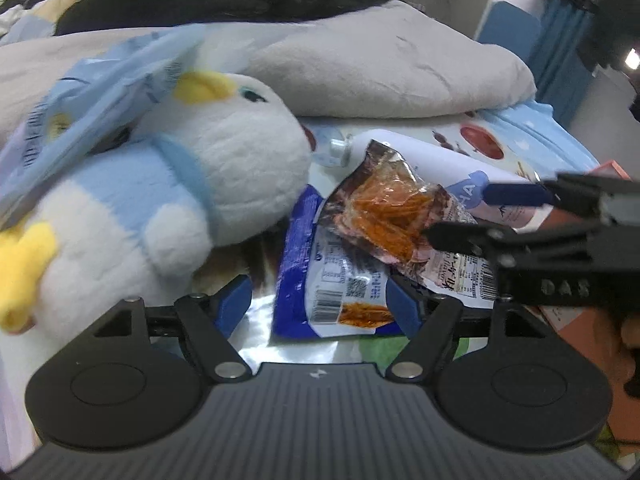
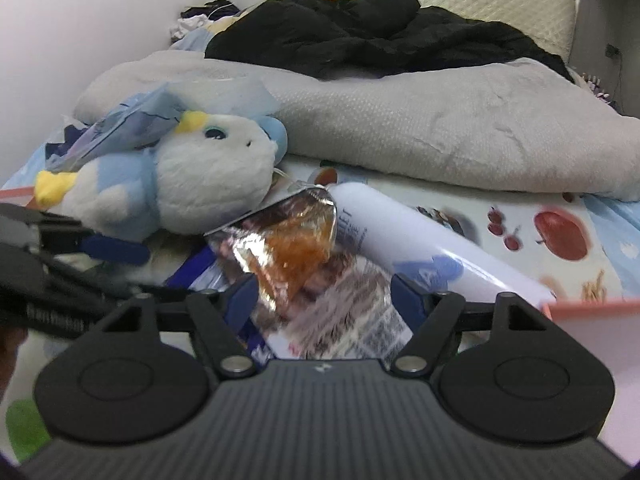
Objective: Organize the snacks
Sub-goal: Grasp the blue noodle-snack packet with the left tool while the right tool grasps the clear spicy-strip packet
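Two grippers, left gripper [image 1: 320,300] and right gripper [image 2: 324,296], I hold wide, nothing gripped. Clear snack bag [image 1: 396,212] lies on blue snack bag [image 1: 316,276], beside plush penguin [image 1: 160,208], against white bottle [image 2: 420,240].

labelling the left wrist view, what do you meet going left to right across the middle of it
light blue packet → penguin plush toy → blue and white snack bag → clear packet of orange sticks → right claw, reaching in from the right edge with its fingers apart
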The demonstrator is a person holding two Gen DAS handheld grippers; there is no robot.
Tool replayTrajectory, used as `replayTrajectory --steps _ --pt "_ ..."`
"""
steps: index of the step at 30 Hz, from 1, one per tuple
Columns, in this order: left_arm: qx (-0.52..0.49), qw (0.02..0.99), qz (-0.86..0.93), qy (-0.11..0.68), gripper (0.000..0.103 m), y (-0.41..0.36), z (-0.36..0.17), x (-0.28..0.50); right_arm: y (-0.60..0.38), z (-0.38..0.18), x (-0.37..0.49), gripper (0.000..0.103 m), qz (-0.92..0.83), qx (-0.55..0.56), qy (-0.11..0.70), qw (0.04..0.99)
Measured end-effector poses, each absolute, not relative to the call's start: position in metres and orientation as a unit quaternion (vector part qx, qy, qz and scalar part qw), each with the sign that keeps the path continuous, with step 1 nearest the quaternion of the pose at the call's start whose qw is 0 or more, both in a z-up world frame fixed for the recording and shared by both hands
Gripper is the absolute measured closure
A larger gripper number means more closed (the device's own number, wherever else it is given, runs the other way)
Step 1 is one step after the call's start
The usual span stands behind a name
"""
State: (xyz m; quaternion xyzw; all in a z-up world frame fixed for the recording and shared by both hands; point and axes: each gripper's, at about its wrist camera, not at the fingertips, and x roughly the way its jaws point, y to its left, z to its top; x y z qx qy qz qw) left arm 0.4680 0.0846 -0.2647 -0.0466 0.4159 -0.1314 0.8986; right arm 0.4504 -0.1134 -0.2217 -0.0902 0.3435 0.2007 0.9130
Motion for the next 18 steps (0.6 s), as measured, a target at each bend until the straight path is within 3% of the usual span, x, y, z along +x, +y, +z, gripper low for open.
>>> replayTrajectory --steps 9,18 --pt "-0.040 0.895 -0.169 0.411 0.025 0.069 -0.280 0.478 -0.096 -0.223 0.487 0.028 0.259 -0.133 0.365 0.884" --pt "-0.007 0.899 -0.173 0.402 0.022 0.060 -0.289 0.481 -0.100 -0.244 0.514 0.028 0.292 -0.099 0.422 0.853"
